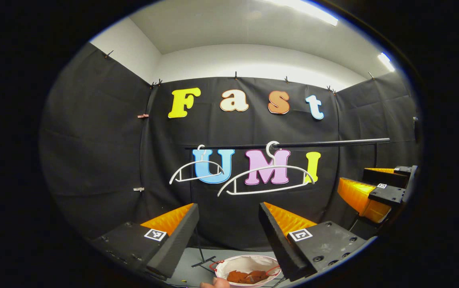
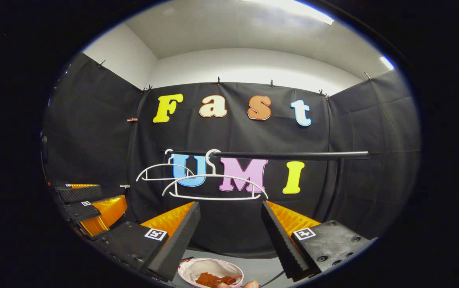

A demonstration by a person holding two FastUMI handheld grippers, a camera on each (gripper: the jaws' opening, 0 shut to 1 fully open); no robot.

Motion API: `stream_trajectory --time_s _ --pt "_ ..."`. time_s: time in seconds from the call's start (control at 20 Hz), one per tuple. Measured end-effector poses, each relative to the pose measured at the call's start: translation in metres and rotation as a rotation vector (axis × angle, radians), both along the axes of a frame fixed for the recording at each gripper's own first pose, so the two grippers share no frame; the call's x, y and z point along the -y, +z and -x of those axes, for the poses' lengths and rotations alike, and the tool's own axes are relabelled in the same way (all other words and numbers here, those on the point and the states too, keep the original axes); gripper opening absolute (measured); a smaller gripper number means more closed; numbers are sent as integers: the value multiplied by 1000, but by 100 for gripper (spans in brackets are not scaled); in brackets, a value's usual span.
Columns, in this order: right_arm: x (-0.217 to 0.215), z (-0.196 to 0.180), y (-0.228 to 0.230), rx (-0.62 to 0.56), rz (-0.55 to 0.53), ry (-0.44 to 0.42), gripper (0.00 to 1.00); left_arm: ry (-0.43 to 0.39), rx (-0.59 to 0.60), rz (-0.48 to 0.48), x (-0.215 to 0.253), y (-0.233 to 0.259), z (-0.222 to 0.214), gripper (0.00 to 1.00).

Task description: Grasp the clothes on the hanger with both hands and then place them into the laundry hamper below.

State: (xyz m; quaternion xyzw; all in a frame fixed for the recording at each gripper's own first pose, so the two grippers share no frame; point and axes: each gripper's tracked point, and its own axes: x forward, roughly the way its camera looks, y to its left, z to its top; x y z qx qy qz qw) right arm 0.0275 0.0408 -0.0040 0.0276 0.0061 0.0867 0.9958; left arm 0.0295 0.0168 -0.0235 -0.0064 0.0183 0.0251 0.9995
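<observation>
Rust-brown cloth (image 1: 247,276) lies crumpled in the white soft-sided hamper (image 1: 229,267) below, and both thin white hangers (image 1: 265,180) hang bare on the dark rail (image 1: 333,143). I hold my left gripper (image 1: 229,232) and right gripper (image 2: 229,232) wide apart and empty. The drop looks done, so I'd back off level, clear of the wiry hangers.

2 hangers (image 1: 267,178), 1 hamper (image 1: 249,270), 1 garment (image 1: 247,277)

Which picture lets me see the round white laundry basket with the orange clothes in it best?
The left gripper view: the round white laundry hamper shows more of its rim, with the rust-orange clothes inside. The right gripper view shows the hamper lower, cut off at the bottom edge, with less of the clothes.
</observation>
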Motion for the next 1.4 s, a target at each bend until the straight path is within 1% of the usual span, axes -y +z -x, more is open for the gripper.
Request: stream_trajectory --time_s 0.25,0.3,0.35,0.4,0.45,0.5,1.1,1.15,1.2,1.25,1.3,1.4 --pt "1 1 1 5 1 -2 98 0 2 1 1 2 0 95" --pt "0 0 1 4 2 -1 98 -1 1 1 2 1 0 92" --pt "1 0 0 3 1 -1 98 -2 1 0 2 2 -1 95" --pt "1 0 1 3 -1 -1 99 -1 0 -2 2 2 -2 92" --pt "1 0 0 3 0 -2 99 -2 0 -4 2 1 -2 95" --pt "2 -1 1 3 1 -3 99 -3 -2 -4 3 0 -1 95" --pt "1 -6 1 14 7 -4 98 -5 0 -5 4 2 -6 95" --pt "1 -6 1 16 5 -5 98 -4 1 -5 3 3 -6 92" --pt "0 -6 3 19 2 -6 98 -5 1 -6 3 3 -7 95" --pt "1 -5 3 22 0 -8 98 -4 1 -7 3 3 -7 95" --pt "1 -6 3 23 0 -7 99 -5 0 -6 3 3 -8 92" --pt "1 -7 2 22 3 -7 98 -8 1 -7 4 4 -9 92"
